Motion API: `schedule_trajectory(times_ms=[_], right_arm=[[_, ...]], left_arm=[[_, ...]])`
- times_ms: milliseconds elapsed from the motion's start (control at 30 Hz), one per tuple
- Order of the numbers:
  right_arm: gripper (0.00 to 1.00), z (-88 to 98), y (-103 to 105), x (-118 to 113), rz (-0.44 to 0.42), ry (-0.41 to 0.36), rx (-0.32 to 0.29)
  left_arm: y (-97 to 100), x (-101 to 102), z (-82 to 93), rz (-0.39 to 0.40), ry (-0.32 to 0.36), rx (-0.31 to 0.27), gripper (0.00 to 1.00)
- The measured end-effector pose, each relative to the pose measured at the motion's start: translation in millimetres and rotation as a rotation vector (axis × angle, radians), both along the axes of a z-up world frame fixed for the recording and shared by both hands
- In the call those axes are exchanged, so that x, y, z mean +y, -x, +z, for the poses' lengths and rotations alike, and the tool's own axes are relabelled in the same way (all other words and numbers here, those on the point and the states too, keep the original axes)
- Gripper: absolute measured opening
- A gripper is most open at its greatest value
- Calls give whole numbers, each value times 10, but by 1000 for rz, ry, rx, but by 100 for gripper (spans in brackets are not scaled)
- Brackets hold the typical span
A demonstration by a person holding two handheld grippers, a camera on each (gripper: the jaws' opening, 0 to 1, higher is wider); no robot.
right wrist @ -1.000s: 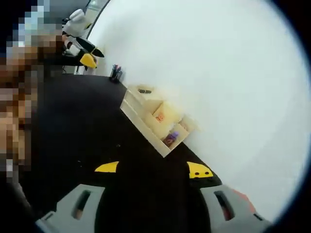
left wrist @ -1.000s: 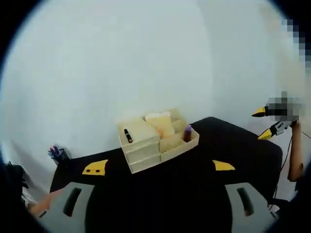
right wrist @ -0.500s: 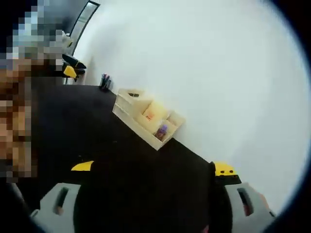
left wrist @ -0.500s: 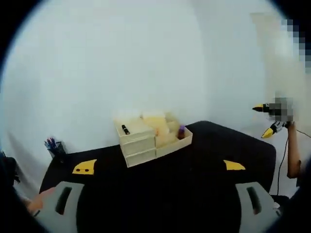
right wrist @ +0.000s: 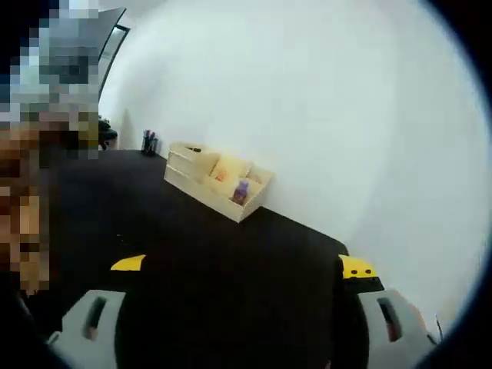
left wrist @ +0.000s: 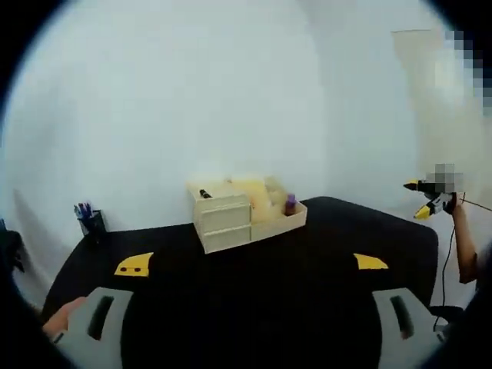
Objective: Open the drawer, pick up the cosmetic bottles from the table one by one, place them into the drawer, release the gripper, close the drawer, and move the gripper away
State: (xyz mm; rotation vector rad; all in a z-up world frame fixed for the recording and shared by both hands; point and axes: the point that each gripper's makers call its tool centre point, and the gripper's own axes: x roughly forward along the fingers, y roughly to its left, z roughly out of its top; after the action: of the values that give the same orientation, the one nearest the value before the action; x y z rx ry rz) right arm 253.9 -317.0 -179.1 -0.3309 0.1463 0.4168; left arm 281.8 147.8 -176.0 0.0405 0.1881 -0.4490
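A plain white wall (left wrist: 192,100) stands behind a black table (left wrist: 254,292), evenly lit, with a soft shadow low on the wall. In the left gripper view a pale door-like panel (left wrist: 430,100) shows at the far right. In the right gripper view a dark window strip (right wrist: 110,46) edges the wall's left end

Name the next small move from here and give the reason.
Probably bring the left tool forward toward the drawer unit on the black table. Its jaws stand wide open and hold nothing, the drawers look shut, and the organizer sits far off at the table's back edge, so the approach to the drawer likely comes first.
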Motion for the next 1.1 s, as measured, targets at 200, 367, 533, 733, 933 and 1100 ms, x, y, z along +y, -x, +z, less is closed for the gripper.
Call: schedule_trajectory(times_ms=[200, 367, 533, 733, 933, 1100], right_arm=[[92, -114, 93, 56, 13, -74, -82], [93, -421, 95, 166, 53, -164, -41], [93, -764, 41, 231, 97, -207, 16], [93, -1106, -37, 82, 49, -46, 8], [93, -1110, -15, 98, 69, -116, 21], [93, -1119, -15, 56, 75, -127, 23]], left_arm=[[83, -31, -233, -6, -27, -21, 96], [72, 17, -405, 24, 27, -22, 96], [67, 102, -531, 34, 79, -28, 96], [149, -70, -610, -20, 72, -77, 96], [123, -86, -669, 4, 133, -90, 96], [167, -119, -797, -14, 97, -81, 95]])
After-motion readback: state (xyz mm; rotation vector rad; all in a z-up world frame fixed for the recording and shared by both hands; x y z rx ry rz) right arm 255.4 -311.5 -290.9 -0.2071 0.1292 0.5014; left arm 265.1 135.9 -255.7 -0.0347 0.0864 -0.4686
